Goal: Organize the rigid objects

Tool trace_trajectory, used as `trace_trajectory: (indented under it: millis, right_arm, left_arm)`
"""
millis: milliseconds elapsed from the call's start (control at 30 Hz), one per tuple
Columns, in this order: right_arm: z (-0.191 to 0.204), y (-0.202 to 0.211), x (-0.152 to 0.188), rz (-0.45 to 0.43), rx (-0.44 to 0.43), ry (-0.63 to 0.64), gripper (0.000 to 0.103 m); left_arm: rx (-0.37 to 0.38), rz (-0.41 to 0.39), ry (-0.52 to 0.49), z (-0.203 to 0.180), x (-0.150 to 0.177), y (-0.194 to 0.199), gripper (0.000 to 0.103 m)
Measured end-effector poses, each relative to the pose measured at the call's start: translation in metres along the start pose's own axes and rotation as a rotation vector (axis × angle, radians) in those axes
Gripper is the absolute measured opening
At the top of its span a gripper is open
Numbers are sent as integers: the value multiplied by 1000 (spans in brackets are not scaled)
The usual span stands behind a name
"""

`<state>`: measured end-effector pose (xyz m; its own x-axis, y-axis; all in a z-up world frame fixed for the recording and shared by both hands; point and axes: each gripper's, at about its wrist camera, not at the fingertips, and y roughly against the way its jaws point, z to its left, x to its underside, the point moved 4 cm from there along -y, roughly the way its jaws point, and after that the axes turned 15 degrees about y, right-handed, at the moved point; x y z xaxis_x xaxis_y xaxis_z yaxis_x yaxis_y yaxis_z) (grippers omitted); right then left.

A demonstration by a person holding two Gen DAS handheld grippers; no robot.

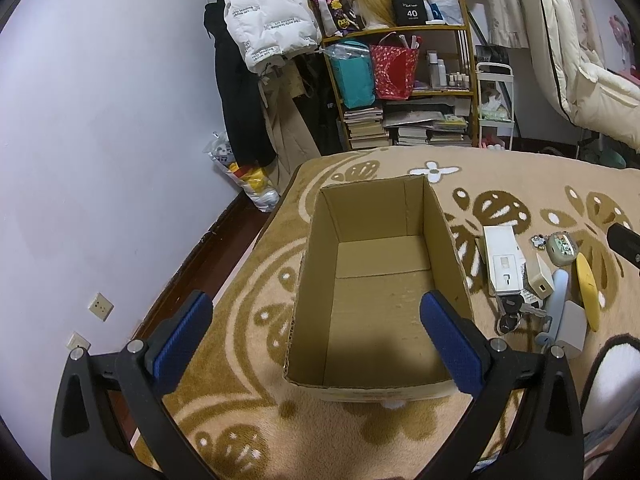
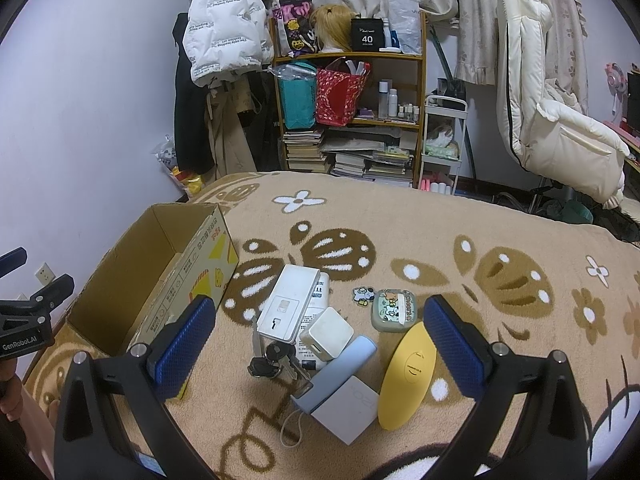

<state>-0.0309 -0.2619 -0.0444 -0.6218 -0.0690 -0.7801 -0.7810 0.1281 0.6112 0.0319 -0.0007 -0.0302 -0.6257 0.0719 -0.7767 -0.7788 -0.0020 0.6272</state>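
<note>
An open cardboard box (image 1: 380, 276) (image 2: 160, 276) stands on the patterned blanket, nothing inside it. My left gripper (image 1: 316, 316) hovers open over the box's near end, holding nothing. To the box's right lies a cluster of rigid objects: a white flat device (image 2: 288, 304), a white charger cube (image 2: 326, 334), keys (image 2: 272, 356), a blue power bank (image 2: 340, 372), a grey case (image 2: 348, 408), a yellow oval item (image 2: 408, 372), a green earbud case (image 2: 392, 310) and a small sticker charm (image 2: 363, 294). My right gripper (image 2: 320, 320) hangs open above this cluster.
The blanket-covered bed (image 2: 440, 240) ends at a wall on the left. Behind it stand a crowded shelf (image 2: 348, 112) with bags and books, hanging coats (image 2: 224, 20), a white cart (image 2: 442, 140) and a padded chair (image 2: 560, 120). A hand shows at the lower left.
</note>
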Motion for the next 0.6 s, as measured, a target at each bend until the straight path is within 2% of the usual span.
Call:
trace_trajectory:
  millis: [600]
  right_arm:
    - [-1,0,0,4,0,1,103]
  left_arm:
    - [-7,15,-7,-2,0,-3,102]
